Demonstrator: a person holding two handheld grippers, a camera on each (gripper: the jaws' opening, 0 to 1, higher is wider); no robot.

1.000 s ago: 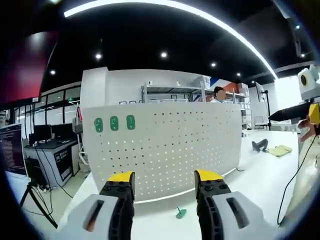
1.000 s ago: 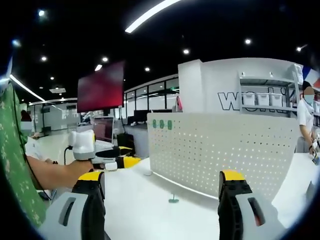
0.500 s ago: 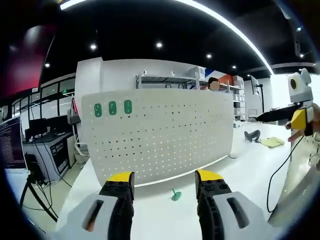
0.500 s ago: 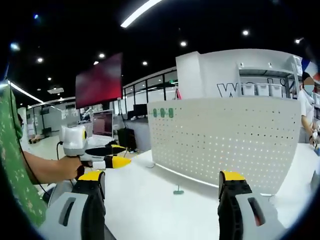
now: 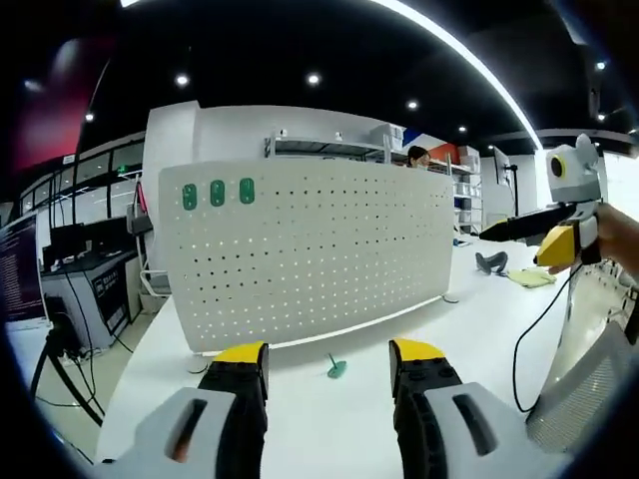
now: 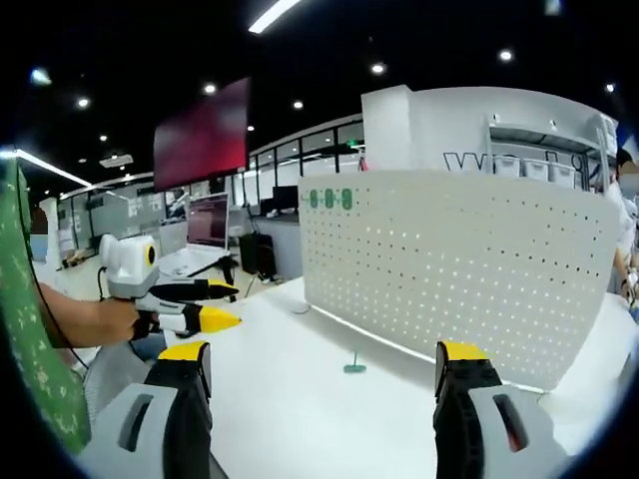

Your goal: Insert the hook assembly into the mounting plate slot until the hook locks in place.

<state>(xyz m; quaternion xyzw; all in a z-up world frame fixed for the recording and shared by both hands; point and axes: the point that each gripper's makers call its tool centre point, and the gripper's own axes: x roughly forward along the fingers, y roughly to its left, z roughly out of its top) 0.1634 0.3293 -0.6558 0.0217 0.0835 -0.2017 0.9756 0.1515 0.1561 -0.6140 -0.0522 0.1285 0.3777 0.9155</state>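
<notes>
Right now both of my tools are empty and parted, so the step in hand is the pickup. Starting on my left: my left hand-held gripper [image 5: 327,371] has its jaws spread wide with nothing between them, and the small green hook assembly [image 5: 335,368] lies on the white bench [image 5: 300,439] just ahead of it, in line with the gap between the jaws. Beyond the hook stands the white perforated mounting plate [image 5: 310,254], upright on the bench, with three green pieces [image 5: 217,193] already seated near its top left corner. From my right hand-held gripper [image 6: 319,371], also released and carrying nothing, the hook sits ahead and slightly left of centre, near the foot of the plate.

To do this well, I judge I should come down low with one tool, close on the hook's stem rather than its base, and keep the plate's slots in view while I lift.
</notes>
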